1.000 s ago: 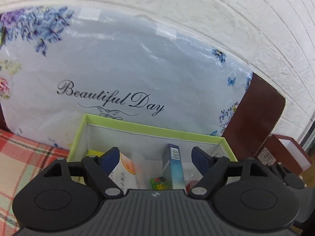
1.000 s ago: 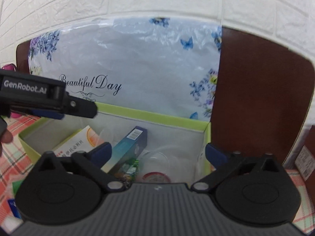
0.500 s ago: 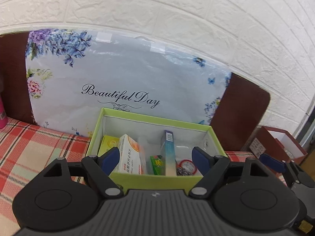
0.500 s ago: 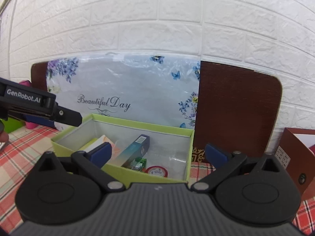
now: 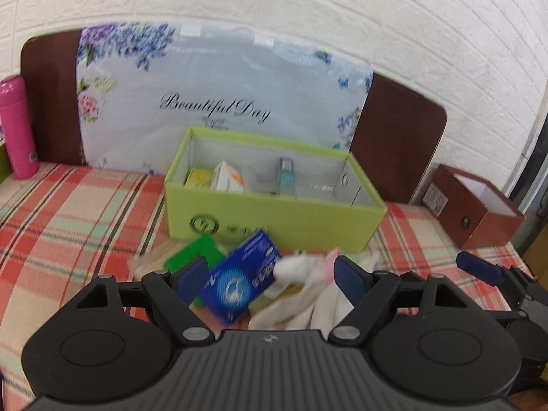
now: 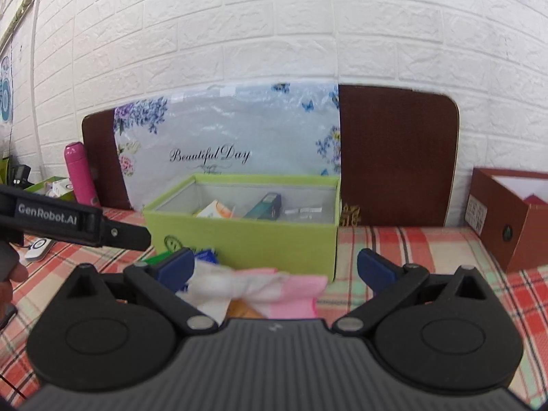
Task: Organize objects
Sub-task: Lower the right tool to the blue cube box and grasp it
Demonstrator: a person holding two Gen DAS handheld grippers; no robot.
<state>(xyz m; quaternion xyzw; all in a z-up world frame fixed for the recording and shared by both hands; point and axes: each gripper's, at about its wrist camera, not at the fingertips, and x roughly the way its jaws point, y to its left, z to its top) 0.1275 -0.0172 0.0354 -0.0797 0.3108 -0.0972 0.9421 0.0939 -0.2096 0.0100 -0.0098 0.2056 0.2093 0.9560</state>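
Both grippers wide, nothing held: my left gripper [image 5: 270, 275], right gripper [image 6: 275, 269]. Loose pile sits on the plaid-cloth table [image 5: 78, 212] just in front of the lime-green cardboard box [image 5: 274, 219]: glossy blue carton [image 5: 239, 277], white-pink cloth [image 6: 260, 287]. Risk, imo: pads snag cloth w/ carton since they overlap. Only the left view shows the carton's face; only the right shows a pink bottle [image 6: 80, 174] clearly.

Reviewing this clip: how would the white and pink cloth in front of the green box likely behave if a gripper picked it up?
The white and pink cloth lies crumpled and folded, so it is probably floppy and would drape from the pinch point. It looks thin, likely light. It overlaps the blue box, so lifting may nudge that.
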